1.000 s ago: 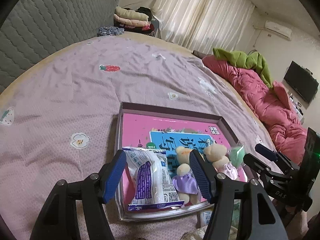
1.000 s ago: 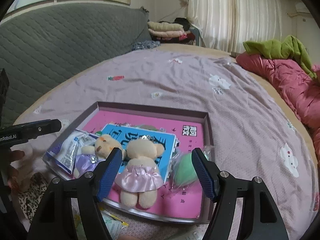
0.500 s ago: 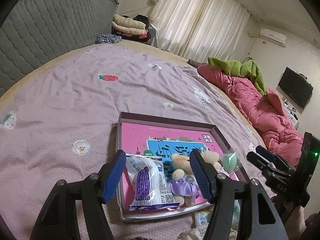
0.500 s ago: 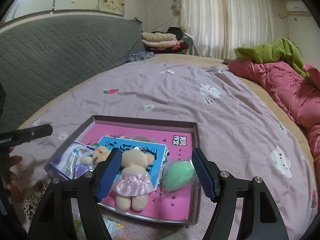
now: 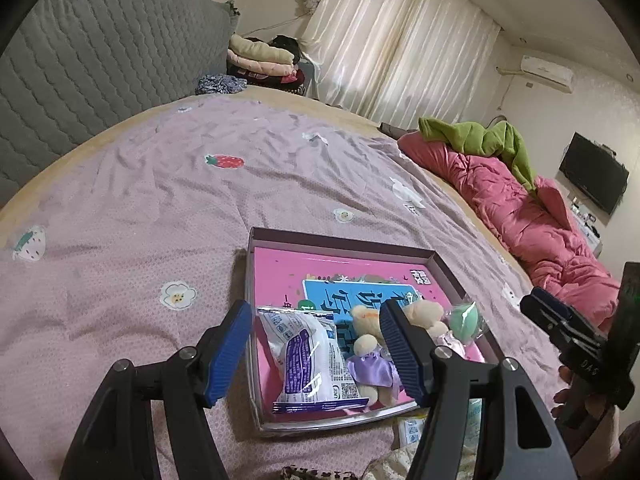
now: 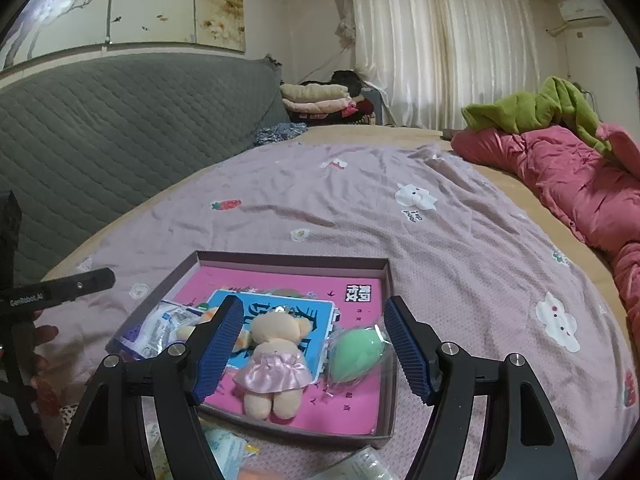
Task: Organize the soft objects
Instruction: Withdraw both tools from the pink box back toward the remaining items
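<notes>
Both your claws, left claw [image 5: 314, 354] and right claw [image 6: 314, 354], are open and empty and have pulled back a little, while the packet [image 5: 308, 364], two bears [image 6: 276, 354] and green sponge [image 6: 354, 354] lie in the box [image 6: 288, 258] at lower centre, so this sorting looks nearly done.

- Left gripper [image 5: 314, 350]: black angular arms, ribbed blue pads [image 5: 228, 354], round silver screws.
- Right gripper [image 6: 314, 354]: the same black arms, blue ribbed pads, silver screws.
- White lettering "GenRobot.AI" marks one black finger.
</notes>
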The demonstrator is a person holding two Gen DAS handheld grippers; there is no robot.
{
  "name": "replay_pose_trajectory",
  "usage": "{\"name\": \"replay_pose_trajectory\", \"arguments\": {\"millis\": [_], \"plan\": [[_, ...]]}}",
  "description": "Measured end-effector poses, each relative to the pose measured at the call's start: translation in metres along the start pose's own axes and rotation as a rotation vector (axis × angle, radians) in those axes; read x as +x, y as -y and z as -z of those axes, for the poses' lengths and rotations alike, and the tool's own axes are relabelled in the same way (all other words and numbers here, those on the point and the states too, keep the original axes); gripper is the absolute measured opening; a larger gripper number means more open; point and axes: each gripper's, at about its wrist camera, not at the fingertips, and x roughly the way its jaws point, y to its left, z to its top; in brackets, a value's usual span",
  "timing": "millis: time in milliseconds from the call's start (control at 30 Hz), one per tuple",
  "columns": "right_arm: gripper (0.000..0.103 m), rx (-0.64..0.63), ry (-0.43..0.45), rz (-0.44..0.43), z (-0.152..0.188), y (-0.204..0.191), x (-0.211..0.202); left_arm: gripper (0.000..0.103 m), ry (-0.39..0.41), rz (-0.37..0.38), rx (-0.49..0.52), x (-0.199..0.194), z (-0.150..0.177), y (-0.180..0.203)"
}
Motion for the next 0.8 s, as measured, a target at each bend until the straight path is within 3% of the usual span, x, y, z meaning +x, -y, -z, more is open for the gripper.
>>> {"name": "replay_pose_trajectory", "arguments": {"millis": [800], "plan": [[0.074, 0.043, 0.029, 0.006, 0.011, -0.005, -0.043, 0.066, 0.049, -0.014, 0.086, -0.035, 0.022, 0.034]]}}
